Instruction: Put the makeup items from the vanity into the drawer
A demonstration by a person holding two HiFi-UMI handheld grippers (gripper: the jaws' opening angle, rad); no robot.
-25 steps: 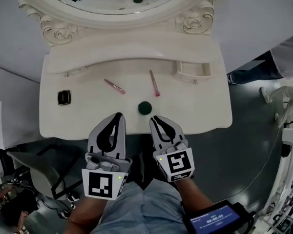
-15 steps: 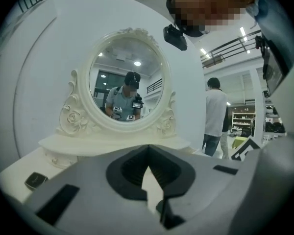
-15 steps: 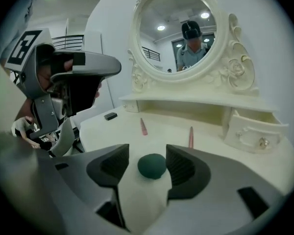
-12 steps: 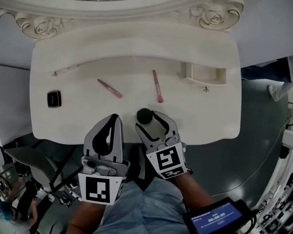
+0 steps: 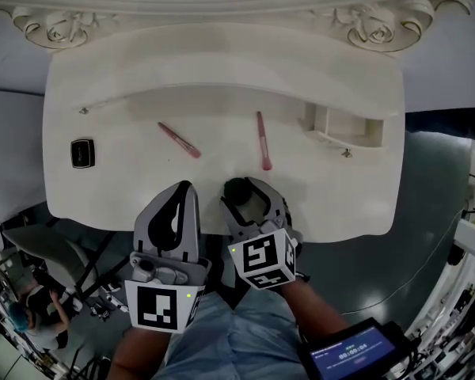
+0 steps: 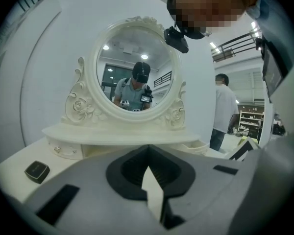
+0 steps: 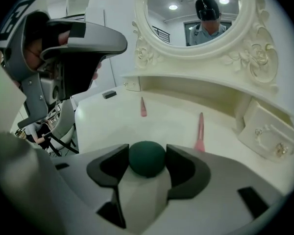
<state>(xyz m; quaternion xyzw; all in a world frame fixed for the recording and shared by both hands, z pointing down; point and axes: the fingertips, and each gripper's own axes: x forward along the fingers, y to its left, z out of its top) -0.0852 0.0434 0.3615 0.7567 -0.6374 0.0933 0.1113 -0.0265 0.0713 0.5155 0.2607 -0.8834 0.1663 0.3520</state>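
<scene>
Two grippers, head view: left gripper point(image 5: 186, 187) jaws together; right gripper point(image 5: 249, 190) jaws around the green ball point(image 5: 236, 187) on the vanity point(image 5: 103, 188). Left gripper view: closed, nothing between. Right gripper view: jaws have just been opening and stand wide, ball centred between them.

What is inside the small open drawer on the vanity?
In the head view the drawer shows only its pale bare bottom; no item is seen in it. Its back part is covered by the shelf, so what lies there cannot be seen.
</scene>
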